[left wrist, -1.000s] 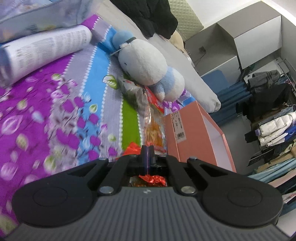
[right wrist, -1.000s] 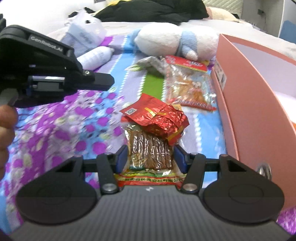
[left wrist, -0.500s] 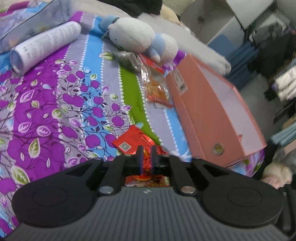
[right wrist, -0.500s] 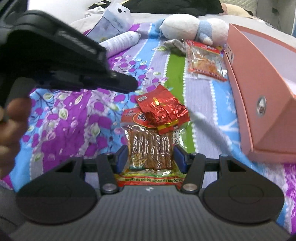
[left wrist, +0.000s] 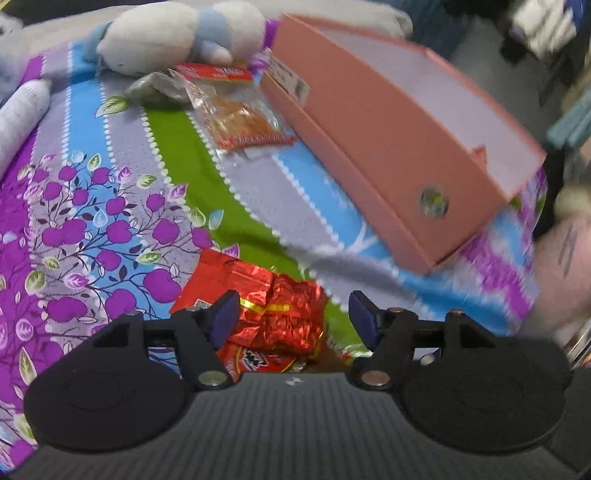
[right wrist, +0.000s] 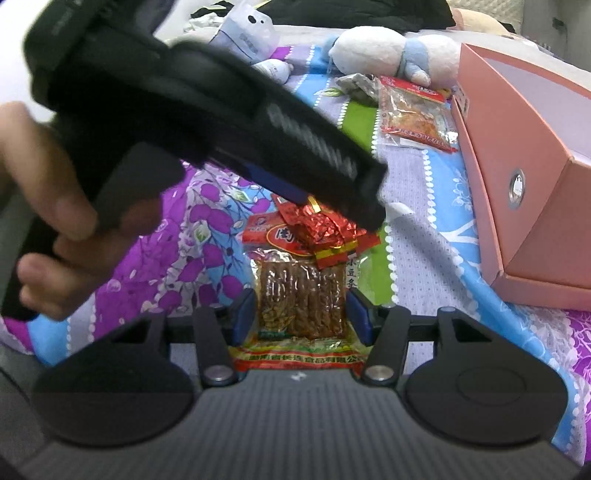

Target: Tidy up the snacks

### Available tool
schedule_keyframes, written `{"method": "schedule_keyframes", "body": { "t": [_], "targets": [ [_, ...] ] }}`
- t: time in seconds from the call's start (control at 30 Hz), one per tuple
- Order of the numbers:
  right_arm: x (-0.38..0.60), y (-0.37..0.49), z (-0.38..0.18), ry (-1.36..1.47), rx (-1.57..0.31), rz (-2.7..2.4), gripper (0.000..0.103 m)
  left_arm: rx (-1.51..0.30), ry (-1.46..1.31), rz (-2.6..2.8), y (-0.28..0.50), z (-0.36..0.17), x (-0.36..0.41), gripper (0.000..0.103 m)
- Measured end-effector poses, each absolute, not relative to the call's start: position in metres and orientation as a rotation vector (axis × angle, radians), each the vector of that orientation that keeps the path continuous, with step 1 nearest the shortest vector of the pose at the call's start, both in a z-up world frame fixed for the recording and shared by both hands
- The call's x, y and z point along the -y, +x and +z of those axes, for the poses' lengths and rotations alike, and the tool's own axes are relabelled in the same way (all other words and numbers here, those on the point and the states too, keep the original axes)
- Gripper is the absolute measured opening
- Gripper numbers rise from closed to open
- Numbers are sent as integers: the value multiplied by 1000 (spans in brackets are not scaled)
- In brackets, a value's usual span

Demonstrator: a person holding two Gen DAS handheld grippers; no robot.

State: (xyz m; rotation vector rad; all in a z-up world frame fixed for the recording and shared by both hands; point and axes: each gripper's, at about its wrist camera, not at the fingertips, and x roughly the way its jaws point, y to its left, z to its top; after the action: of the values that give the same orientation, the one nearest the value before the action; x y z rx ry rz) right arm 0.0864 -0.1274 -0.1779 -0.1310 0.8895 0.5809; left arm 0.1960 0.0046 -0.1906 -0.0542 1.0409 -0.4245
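A brown snack-stick packet (right wrist: 301, 295) lies on the flowered bedspread with my right gripper (right wrist: 301, 314) shut on it at both side edges. A crumpled red foil packet (right wrist: 325, 229) rests on that packet's far end. My left gripper (left wrist: 294, 314) hovers right over the red foil packet (left wrist: 273, 306). Its jaws are opening, the foil shows between them, and the pads do not press on it. In the right wrist view the left gripper (right wrist: 354, 199) reaches in from the upper left, held by a hand (right wrist: 55, 184). An open pink box (left wrist: 388, 129) stands to the right.
An orange snack packet (left wrist: 240, 114) and a grey wrapper (left wrist: 155, 86) lie beyond, near a white and blue plush toy (left wrist: 177, 33). A white bottle (left wrist: 22, 107) lies at the far left. A person's hand (left wrist: 561, 266) is at the right edge.
The left gripper swung across the bed, rolled level and went from shut to wide apart over the red foil packet. The right gripper drew back a little, keeping the brown packet.
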Motion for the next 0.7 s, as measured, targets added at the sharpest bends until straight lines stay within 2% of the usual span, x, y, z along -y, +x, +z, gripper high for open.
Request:
{"method": "schedule_keyframes", "body": {
  "t": [0.17,0.23,0.4,0.5,0.7],
  "targets": [
    [134,89,-178,-133,-899,614,57,-1082,69,-393,192,-200,9,62],
    [138,95,-178,-125,-918,635,57,-1088,82,-396,190,-199,10,47],
    [138,106,-173,-204,-952,694,56,-1096,35,-362,194,-187,3,43],
    [133,107,-168,-295,-966,732,45,-1066,-26,-344,191,-170,-7,43],
    [129,114,-166,-444,-1025,782,44,-991,-117,-276,175,-125,-32,43]
  ]
}}
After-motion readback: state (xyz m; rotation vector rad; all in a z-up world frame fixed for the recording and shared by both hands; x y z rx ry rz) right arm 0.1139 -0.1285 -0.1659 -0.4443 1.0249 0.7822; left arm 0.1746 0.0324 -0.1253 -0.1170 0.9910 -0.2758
